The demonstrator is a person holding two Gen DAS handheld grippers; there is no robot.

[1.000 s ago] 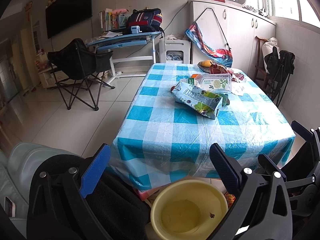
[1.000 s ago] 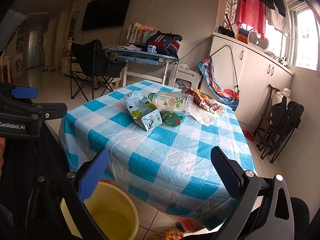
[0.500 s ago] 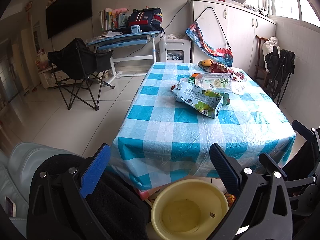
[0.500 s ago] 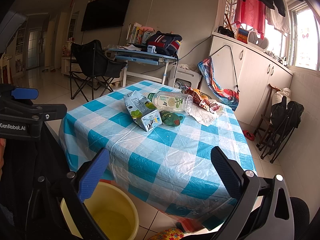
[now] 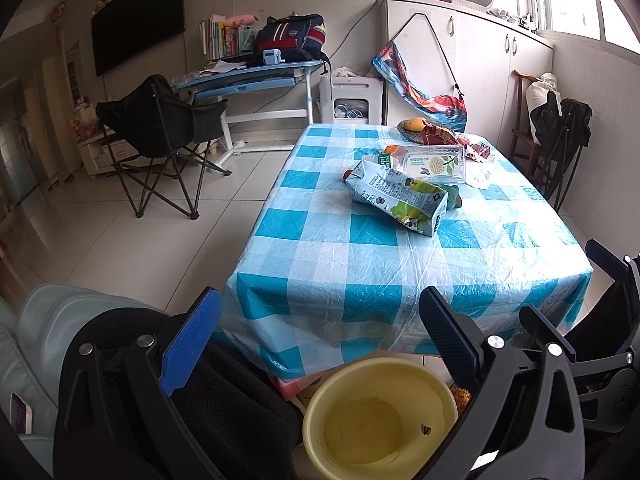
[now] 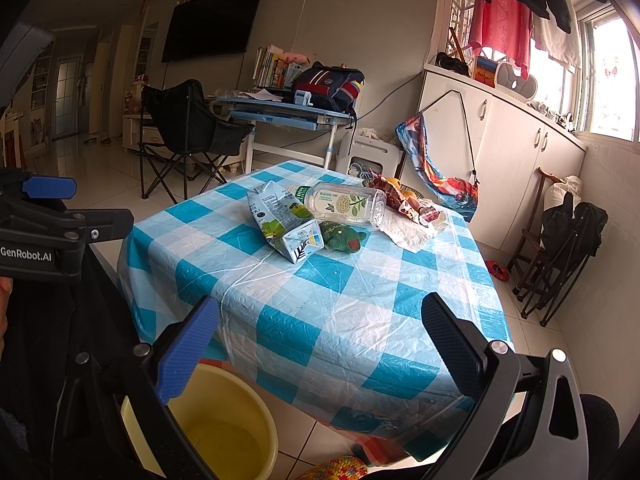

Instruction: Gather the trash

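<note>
Yellow bucket (image 5: 380, 420) sits nearly empty beside the table (image 5: 400, 280).

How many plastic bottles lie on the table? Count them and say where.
1. A clear plastic bottle lies on its side mid-table, just behind the crushed drink carton and beside the snack wrappers. Another could be hidden behind that pile.

Home living room: wall TV (image 6: 212, 20), checked-cloth table (image 6: 320, 292), folding chair (image 5: 160, 136), hanging laundry (image 6: 500, 28).
</note>
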